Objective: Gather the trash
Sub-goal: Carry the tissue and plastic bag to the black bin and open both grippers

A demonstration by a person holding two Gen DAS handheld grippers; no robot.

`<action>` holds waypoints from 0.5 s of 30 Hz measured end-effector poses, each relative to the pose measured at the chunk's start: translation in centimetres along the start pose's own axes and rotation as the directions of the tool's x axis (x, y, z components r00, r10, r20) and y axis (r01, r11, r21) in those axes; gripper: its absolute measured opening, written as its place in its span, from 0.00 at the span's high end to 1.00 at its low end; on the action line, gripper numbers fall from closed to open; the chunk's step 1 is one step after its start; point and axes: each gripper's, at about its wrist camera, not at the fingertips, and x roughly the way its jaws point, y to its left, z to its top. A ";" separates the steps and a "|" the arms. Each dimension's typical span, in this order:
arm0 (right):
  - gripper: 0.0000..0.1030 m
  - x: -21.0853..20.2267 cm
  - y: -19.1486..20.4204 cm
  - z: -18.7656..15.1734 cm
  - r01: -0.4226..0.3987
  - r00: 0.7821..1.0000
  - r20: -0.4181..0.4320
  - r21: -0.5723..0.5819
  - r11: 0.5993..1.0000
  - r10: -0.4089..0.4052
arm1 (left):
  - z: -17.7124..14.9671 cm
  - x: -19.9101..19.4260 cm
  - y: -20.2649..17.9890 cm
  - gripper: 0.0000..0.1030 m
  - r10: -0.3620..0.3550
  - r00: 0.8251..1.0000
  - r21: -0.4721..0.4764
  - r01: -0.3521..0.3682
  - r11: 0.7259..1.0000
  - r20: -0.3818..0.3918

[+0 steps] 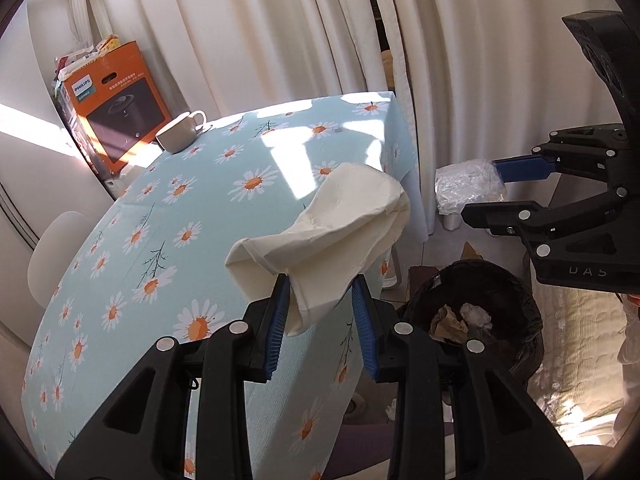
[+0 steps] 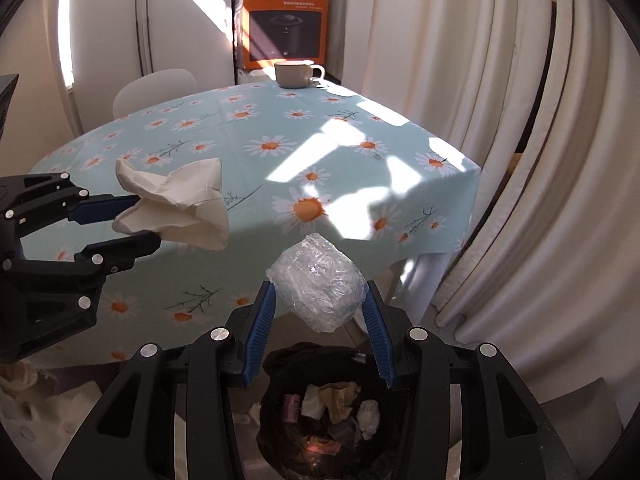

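Your left gripper (image 1: 320, 304) pinches the tissue (image 1: 320, 236) over the table (image 1: 168, 216) edge. Your right gripper (image 2: 320, 316) clamps the plastic wad (image 2: 318, 288), held above the bin (image 2: 320, 412).

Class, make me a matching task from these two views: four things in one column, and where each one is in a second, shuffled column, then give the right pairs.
Things:
1. paper napkin
2. plastic wrap
3. cup
4. trash bin

Places:
A. on the floor beside the table, lined with a black bag
B. pinched in the left gripper
C. at the table's far edge, in front of an orange box
D. pinched in the right gripper

Pairs: 1-B, 2-D, 3-C, 4-A
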 end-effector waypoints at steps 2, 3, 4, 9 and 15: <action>0.59 0.4 -0.9 -1.1 0.010 1.000 -0.024 0.020 1.000 -0.009 | 0.3 0.4 -1.2 0.68 -0.022 1.000 0.020 0.022 1.000 -0.003; 0.59 0.5 -1.4 -1.6 0.012 0.999 -0.035 0.028 1.000 -0.011 | 0.4 0.6 -1.7 0.68 -0.032 0.999 0.032 0.032 0.999 -0.005; 0.59 0.6 -1.8 -2.0 0.014 0.999 -0.044 0.038 0.999 -0.013 | 0.5 0.7 -2.2 0.68 -0.045 0.999 0.044 0.045 0.998 -0.007; 0.59 1.1 -3.5 -4.2 0.033 0.996 -0.082 0.073 0.997 -0.027 | 1.1 1.8 -4.6 0.68 -0.090 0.995 0.092 0.093 0.991 -0.031; 0.58 2.3 -5.5 -6.2 0.036 0.993 -0.120 0.133 0.990 -0.020 | 1.7 3.2 -6.8 0.63 -0.127 0.990 0.127 0.135 0.983 -0.066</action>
